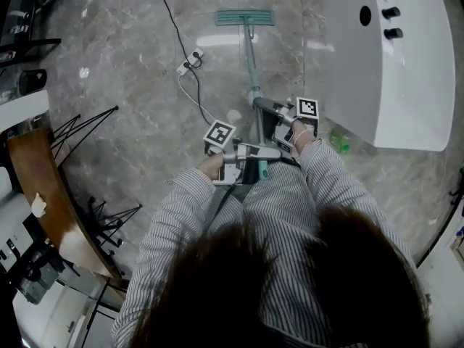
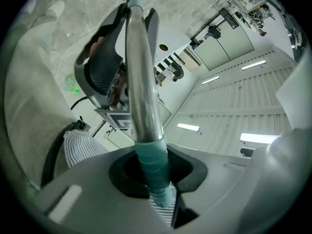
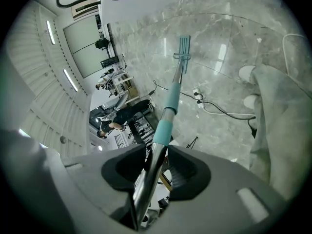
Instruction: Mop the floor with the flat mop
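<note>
Both grippers are clenched on the mop handle (image 1: 251,64). The right gripper (image 1: 259,104) grips the bare metal shaft. Just behind it, the left gripper (image 1: 259,156) clamps the teal grip at the handle's upper end. Well ahead of the right gripper, down the shaft, the flat mop head (image 1: 245,17) lies flat on the marble floor (image 1: 130,64). A power strip (image 1: 190,59) lies left of the shaft, between the grippers and the head. Mopping looks under way at full reach. No wet trail shows, so I cannot tell how much floor is done.
</note>
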{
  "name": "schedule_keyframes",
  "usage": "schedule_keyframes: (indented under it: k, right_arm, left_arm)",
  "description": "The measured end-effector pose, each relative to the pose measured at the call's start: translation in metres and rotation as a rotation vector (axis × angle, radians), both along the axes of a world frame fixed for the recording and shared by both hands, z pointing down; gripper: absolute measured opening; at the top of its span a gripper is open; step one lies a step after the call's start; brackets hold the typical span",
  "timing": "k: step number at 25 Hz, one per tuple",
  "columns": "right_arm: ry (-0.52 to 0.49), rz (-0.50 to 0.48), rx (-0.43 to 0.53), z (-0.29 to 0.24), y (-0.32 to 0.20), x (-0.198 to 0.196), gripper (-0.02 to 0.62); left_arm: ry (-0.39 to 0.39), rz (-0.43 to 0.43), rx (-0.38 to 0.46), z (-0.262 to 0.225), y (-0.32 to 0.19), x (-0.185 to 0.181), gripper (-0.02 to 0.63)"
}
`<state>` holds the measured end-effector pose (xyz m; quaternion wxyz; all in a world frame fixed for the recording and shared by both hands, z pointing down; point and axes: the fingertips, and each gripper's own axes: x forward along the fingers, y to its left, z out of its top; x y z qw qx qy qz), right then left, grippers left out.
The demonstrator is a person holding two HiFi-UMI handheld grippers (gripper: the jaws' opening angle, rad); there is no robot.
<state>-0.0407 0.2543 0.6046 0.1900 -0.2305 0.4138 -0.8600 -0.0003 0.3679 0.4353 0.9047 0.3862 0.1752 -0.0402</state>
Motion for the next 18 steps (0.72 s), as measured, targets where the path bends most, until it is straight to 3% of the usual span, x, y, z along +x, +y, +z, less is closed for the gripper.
schedule_keyframes:
  k: [18]
  right_arm:
    - [-0.002, 0.012, 0.015, 0.0032, 0.0015, 0.0004, 0.139]
  left_arm:
    - [-0.006, 0.036, -0.002, 0.0012, 0.0033, 0.0011, 0.058]
